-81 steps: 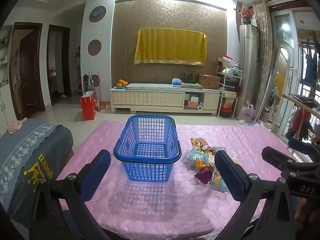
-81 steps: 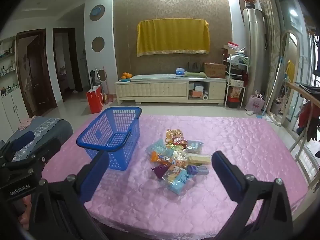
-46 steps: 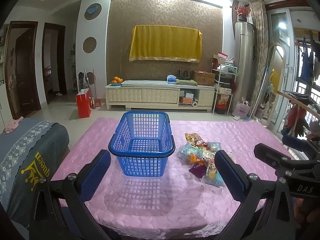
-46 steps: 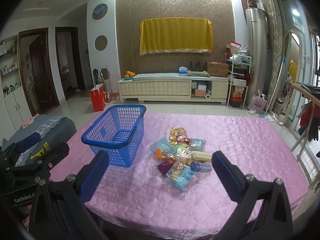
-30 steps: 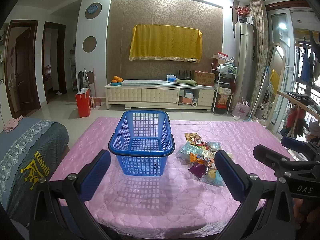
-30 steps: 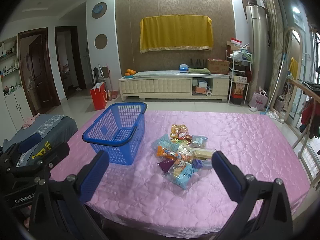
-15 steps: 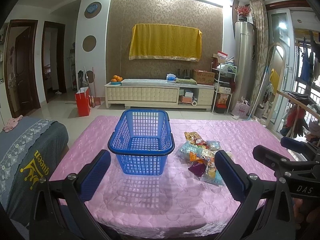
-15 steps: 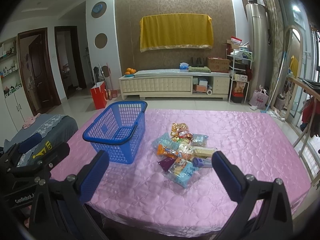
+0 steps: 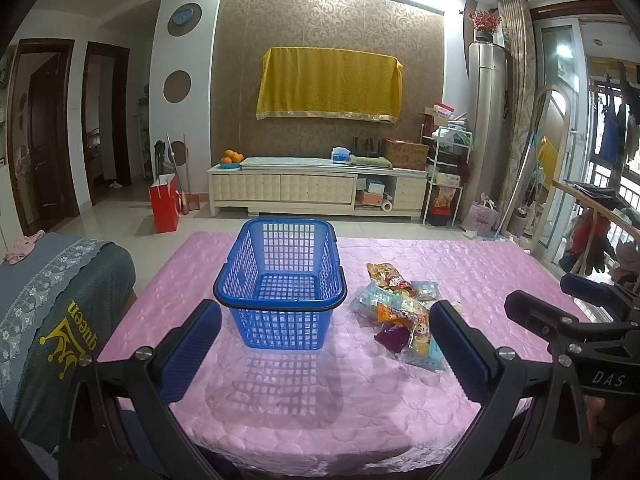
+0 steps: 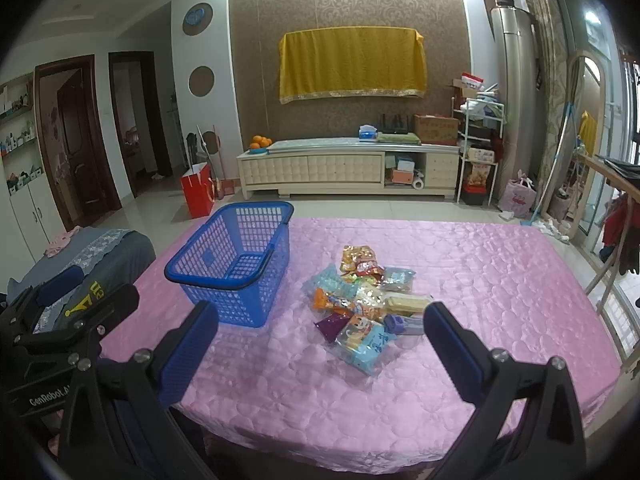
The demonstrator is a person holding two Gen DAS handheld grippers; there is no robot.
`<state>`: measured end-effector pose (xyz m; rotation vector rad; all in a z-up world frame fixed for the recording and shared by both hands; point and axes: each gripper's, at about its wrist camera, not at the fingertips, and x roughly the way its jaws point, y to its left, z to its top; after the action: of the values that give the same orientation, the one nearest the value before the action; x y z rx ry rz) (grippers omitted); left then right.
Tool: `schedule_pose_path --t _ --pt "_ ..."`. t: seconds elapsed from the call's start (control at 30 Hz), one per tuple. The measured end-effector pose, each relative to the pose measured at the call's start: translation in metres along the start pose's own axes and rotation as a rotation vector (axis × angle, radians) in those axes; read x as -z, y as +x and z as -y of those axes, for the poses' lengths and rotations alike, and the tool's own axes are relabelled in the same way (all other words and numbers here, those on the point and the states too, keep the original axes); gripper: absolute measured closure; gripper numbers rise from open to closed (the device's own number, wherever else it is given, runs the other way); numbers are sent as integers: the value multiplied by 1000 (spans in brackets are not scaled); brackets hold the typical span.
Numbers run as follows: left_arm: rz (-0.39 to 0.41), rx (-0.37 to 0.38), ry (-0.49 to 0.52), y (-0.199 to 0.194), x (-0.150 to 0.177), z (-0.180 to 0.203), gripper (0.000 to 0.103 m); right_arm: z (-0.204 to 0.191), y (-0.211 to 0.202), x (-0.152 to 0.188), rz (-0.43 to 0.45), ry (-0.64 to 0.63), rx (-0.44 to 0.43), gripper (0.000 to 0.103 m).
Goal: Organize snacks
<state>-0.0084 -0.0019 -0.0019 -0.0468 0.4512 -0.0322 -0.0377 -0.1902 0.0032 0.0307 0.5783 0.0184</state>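
A pink tablecloth [image 10: 480, 280] fills the middle of both frames, its near edge cut off behind the tongs. The blue basket [image 9: 280, 284] stands left of centre, empty. Just right of it lies the pile of snacks [image 10: 364, 304] — overlapping, their labels unreadable. Left tongs [image 9: 326, 346] and right tongs [image 10: 320, 344] both gape wide at the bottom, holding nothing.

Left gripper [image 9: 326, 344] and right gripper [image 10: 320, 344]: side by side, level, jaws spread wide, empty.
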Motion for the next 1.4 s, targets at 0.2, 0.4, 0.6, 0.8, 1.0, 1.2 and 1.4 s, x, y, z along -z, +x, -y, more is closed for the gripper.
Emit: schedule_pose_path --t 0.2,0.4,0.6,0.8,1.0,1.2,1.4 --pt "-9 7 3 1 -3 3 0 2 0 1 -2 7 1 0" --pt "-10 22 20 6 -9 11 0 11 0 -2 -5 28 17 0" --pt "-1 60 35 18 -24 28 0 29 0 -14 4 45 51 0" --pt "-32 131 77 50 -43 57 0 62 12 -26 -4 87 90 0" --pt "-129 186 180 95 -41 101 0 105 34 -20 -46 163 146 0" --pt "-270 233 212 145 -21 130 0 141 64 2 -128 216 188 0" --pt "-428 260 257 196 11 150 0 163 95 34 -234 259 194 0"
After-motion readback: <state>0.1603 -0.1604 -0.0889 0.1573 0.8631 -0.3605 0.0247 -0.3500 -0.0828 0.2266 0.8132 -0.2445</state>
